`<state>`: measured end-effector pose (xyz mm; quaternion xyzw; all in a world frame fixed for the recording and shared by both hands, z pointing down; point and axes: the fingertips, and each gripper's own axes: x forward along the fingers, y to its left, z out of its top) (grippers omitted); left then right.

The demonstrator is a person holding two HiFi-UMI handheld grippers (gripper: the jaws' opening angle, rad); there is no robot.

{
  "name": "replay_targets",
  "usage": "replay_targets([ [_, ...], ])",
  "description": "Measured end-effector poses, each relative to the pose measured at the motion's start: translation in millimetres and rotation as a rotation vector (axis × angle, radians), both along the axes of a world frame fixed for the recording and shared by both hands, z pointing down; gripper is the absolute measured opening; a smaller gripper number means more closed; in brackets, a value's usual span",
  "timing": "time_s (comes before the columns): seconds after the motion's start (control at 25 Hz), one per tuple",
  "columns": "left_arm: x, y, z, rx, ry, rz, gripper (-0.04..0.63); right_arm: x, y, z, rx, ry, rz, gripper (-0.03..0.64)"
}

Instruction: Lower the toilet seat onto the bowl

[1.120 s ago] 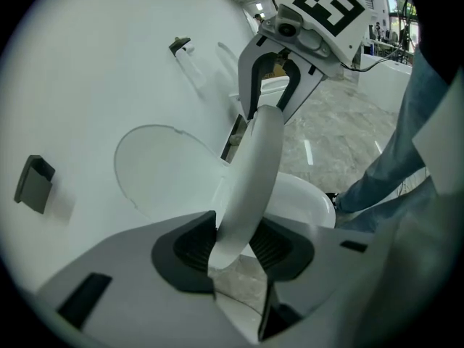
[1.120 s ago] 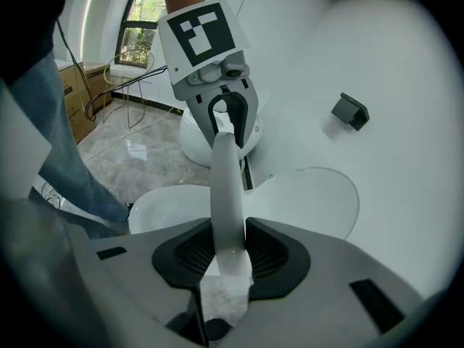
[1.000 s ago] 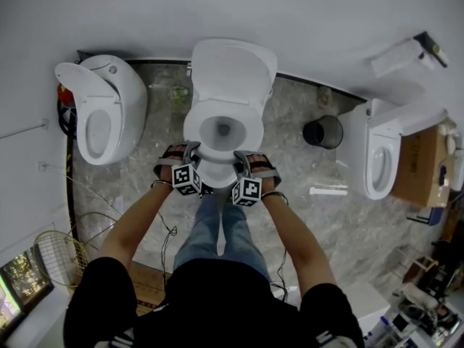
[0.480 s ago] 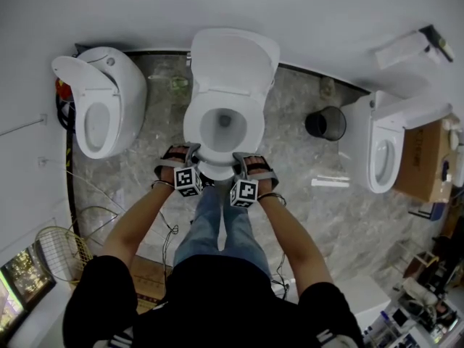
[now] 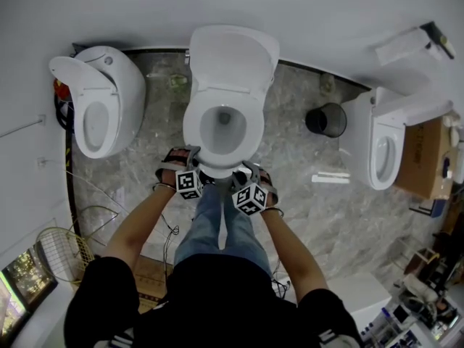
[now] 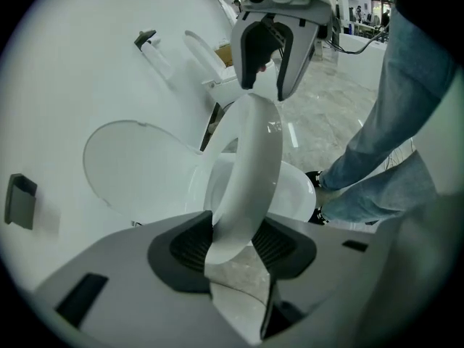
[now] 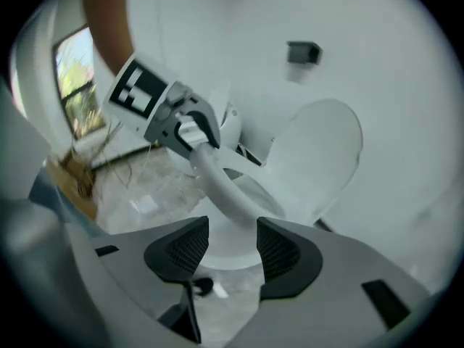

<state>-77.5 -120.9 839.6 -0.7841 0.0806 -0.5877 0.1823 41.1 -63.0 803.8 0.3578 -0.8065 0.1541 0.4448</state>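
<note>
The person's jeans-clad legs [image 5: 217,227] stand right at the front of the middle toilet, with both arms reaching down. The left gripper [image 5: 190,154] is at the front left of the toilet seat [image 5: 193,130], and its fingers [image 6: 192,245] are clamped on the white ring, which runs between them edge-on. The right gripper [image 5: 246,171] is at the front right. Its fingers [image 7: 181,249] have just been opening and now stand apart, with the seat rim in the gap but touching neither pad. The seat lies low over the bowl [image 5: 222,132]; I can't tell whether it has fully settled. Behind it the lid [image 5: 233,56] stands up against the wall. Further off on the marbled floor [image 5: 290,165] are another toilet [image 5: 101,107] on the left and a black bin [image 5: 324,130] on the right.
</note>
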Motion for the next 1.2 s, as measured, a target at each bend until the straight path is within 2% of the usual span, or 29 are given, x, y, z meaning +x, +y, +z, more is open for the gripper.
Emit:
replay_targets([
  [0.08,-3,4,4,-0.005,-0.008,0.004,0.169,3,24,12,-0.221,-0.265,0.278,0.227],
  [0.16,-4,7,8,-0.008,-0.017,0.01,0.17,4,36,20,-0.424,-0.61,0.589,0.252],
  [0.24,-4,11,11,-0.011,-0.029,0.016,0.172,9,30,17,-0.536,-0.96,0.871,0.262],
  [0.32,-4,14,14,-0.011,-0.041,0.018,0.173,19,18,21,-0.573,-1.205,1.097,0.27],
  [0.36,-5,15,16,-0.011,-0.046,0.017,0.175,23,13,28,-0.573,-1.271,1.17,0.27],
  [0.44,-7,18,20,-0.015,-0.056,0.015,0.178,24,7,44,-0.581,-1.297,1.237,0.27],
  [0.52,-8,22,24,-0.024,-0.065,0.014,0.183,17,6,55,-0.613,-1.262,1.244,0.267],
  [0.6,-7,26,27,-0.04,-0.062,0.007,0.189,11,3,59,-0.633,-1.257,1.238,0.238],
  [0.64,-7,27,27,-0.048,-0.054,-0.003,0.193,10,2,60,-0.635,-1.266,1.24,0.202],
  [0.76,-17,30,23,-0.065,-0.028,-0.083,0.196,7,1,62,-0.642,-1.293,1.262,0.173],
  [0.84,-32,36,22,-0.111,-0.005,-0.198,0.197,7,4,64,-0.646,-1.299,1.274,0.17],
  [0.88,-41,39,23,-0.154,0.019,-0.288,0.203,8,4,65,-0.646,-1.297,1.276,0.17],
  [1.0,-70,50,26,-0.367,0.172,-0.676,0.206,6,6,65,-0.655,-1.281,1.278,0.17],
  [1.08,-78,55,25,-0.574,0.335,-0.977,0.206,6,8,69,-0.664,-1.271,1.281,0.17],
  [1.2,-69,54,25,-0.914,0.695,-1.386,0.204,6,11,72,-0.674,-1.256,1.279,0.17],
])
